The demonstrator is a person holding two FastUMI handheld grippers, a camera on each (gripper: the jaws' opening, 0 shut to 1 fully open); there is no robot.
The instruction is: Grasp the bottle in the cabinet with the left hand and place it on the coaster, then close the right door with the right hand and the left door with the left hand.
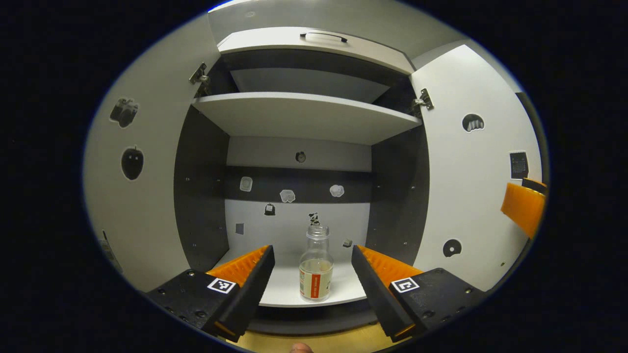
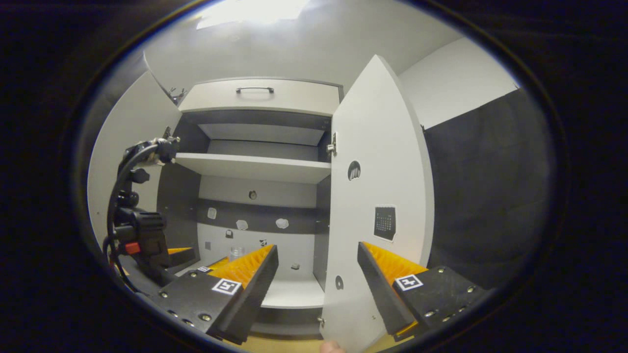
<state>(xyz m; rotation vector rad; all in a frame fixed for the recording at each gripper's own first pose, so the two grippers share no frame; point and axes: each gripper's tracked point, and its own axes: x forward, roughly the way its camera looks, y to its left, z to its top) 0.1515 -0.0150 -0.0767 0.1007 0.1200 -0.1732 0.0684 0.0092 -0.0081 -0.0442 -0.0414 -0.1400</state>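
A clear glass bottle [image 1: 316,267] with a labelled band and no cap stands upright near the front edge of the lower shelf [image 1: 282,289] of the open cabinet. My left gripper [image 1: 311,251] is open. The bottle shows between its fingers but farther in, untouched. My right gripper [image 2: 318,249] is open too, and the free edge of the white right door [image 2: 378,171] shows between its fingers. The left door [image 1: 147,196] is swung wide open. In the right gripper view the bottle's neck [image 2: 237,252] peeks out beside the left gripper [image 2: 147,245].
An upper shelf [image 1: 304,115] spans the cabinet, with a handled drawer front [image 1: 319,44] above it. Small stickers dot the back wall and both doors. The right door [image 1: 471,186] stands open, and a right gripper finger [image 1: 524,208] shows past its edge. A wooden surface [image 1: 314,343] lies below.
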